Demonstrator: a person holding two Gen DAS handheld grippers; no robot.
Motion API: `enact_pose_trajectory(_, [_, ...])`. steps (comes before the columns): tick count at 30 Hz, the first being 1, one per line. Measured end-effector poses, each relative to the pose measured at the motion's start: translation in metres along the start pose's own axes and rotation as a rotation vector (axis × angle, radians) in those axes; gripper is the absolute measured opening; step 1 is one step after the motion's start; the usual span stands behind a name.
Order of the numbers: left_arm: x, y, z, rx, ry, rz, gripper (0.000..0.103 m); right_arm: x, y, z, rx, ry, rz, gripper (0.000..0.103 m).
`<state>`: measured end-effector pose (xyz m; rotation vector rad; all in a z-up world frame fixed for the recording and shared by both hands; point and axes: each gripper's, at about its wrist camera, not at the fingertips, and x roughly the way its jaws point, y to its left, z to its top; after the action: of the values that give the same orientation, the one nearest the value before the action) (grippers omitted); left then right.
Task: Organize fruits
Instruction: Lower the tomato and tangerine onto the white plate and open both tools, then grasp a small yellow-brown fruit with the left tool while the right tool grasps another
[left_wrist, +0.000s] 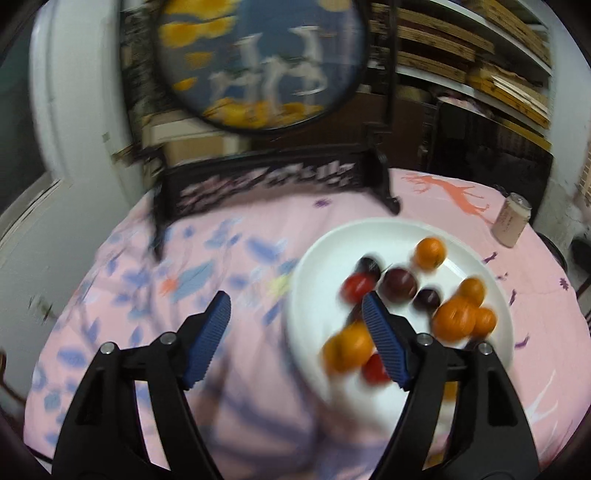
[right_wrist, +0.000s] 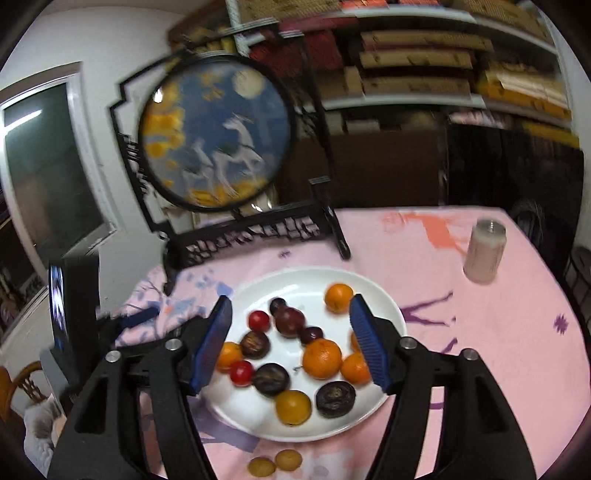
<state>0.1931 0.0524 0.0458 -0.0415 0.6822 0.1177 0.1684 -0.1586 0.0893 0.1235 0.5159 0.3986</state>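
Observation:
A white plate (right_wrist: 373, 291) sits on the pink tablecloth and holds several fruits: oranges (right_wrist: 321, 358), dark plums (right_wrist: 290, 322), dark wrinkled fruits (right_wrist: 335, 398) and small red fruits (right_wrist: 258, 320). Two small yellow-brown fruits (right_wrist: 288, 459) lie on the cloth just before the plate. My right gripper (right_wrist: 290, 341) is open and empty above the plate. My left gripper (left_wrist: 295, 336) is open and empty over the plate's left rim (left_wrist: 295, 295); the oranges (left_wrist: 453, 319) and plums (left_wrist: 399, 283) show blurred there. The left gripper's blue finger (right_wrist: 138, 317) shows at the right view's left.
A round painted screen on a black stand (right_wrist: 216, 136) stands at the table's back. A pale can (right_wrist: 484, 254) stands at the back right, also in the left view (left_wrist: 511, 221). Shelves of boxes (right_wrist: 424, 55) fill the wall behind. A chair (right_wrist: 22, 380) stands at the left.

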Motion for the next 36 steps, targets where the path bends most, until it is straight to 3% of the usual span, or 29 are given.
enact_pose_trajectory(3, [-0.023,0.026,-0.043,-0.077,0.013,0.03,0.076,0.002,0.007,-0.002,-0.006,0.013,0.058,0.068])
enact_pose_trajectory(5, [-0.037,0.035,-0.072,-0.084,0.014,0.104,0.076,0.008,0.007,-0.005,-0.007,0.029,0.078,0.068])
enact_pose_trajectory(7, [-0.045,0.039,-0.087,-0.089,0.015,0.158,0.076,0.016,0.009,-0.006,-0.016,0.056,0.082,0.068])
enact_pose_trajectory(9, [-0.053,0.042,-0.095,-0.117,0.006,0.152,0.076,0.019,0.01,-0.008,-0.009,0.074,0.085,0.068])
enact_pose_trajectory(12, [-0.053,0.04,-0.097,-0.118,0.008,0.151,0.076,0.024,0.008,-0.011,0.022,0.116,0.11,0.068])
enact_pose_trajectory(16, [-0.047,0.023,-0.1,-0.043,0.033,0.152,0.076,0.022,0.013,-0.016,0.024,0.143,0.119,0.068])
enact_pose_trajectory(22, [-0.052,0.004,-0.101,0.026,0.008,0.086,0.079,0.016,0.008,-0.035,0.041,0.175,0.099,0.068])
enact_pose_trajectory(27, [-0.054,0.001,-0.098,0.025,0.011,0.034,0.084,0.004,-0.019,-0.064,0.109,0.177,0.042,0.068])
enact_pose_trajectory(33, [-0.048,0.01,-0.088,0.028,0.035,0.029,0.086,-0.007,-0.044,-0.109,0.181,0.246,-0.03,0.068])
enact_pose_trajectory(36, [-0.045,0.026,-0.084,-0.037,0.065,-0.012,0.086,-0.012,-0.047,-0.122,0.168,0.273,-0.052,0.068])
